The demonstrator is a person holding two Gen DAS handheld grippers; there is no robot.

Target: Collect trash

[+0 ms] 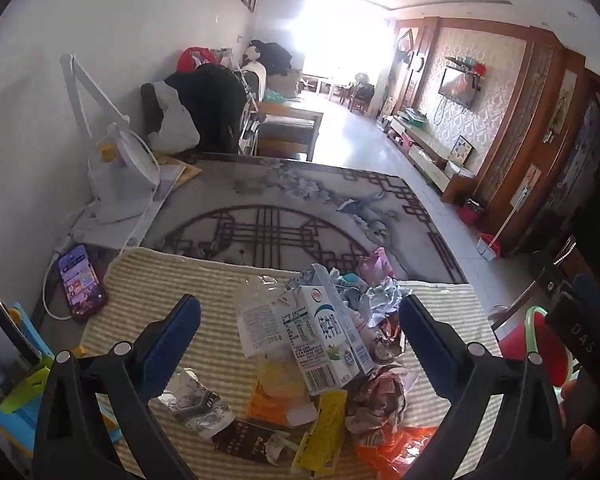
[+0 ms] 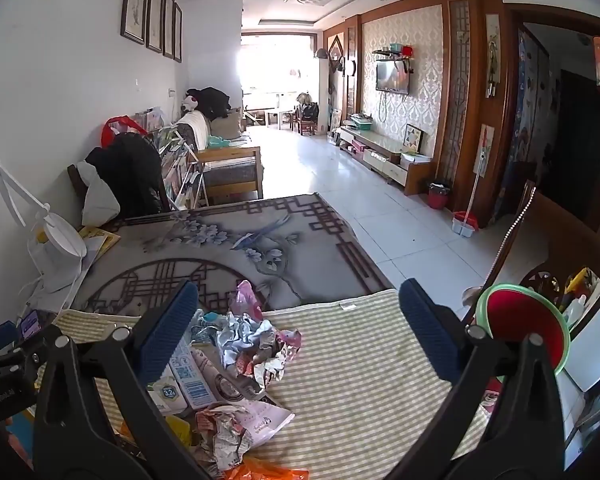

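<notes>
Left tool (image 1: 300,344): spread wide, empty, lined up over the milk carton (image 1: 320,344), likely for a first pick.
Right tool (image 2: 298,336): spread, empty, near the red bin (image 2: 528,324).

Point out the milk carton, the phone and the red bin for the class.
milk carton (image 1: 320,344), left wrist view, front panel.
phone (image 1: 82,280), left wrist view, lit screen.
red bin (image 2: 526,326), right wrist view, red inside wall.

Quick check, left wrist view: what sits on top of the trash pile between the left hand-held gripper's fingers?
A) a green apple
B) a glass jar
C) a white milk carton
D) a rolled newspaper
C: a white milk carton with a barcode lies tilted atop the crumpled wrappers on the striped mat, framed by the open left hand-held gripper, which touches nothing.
</notes>
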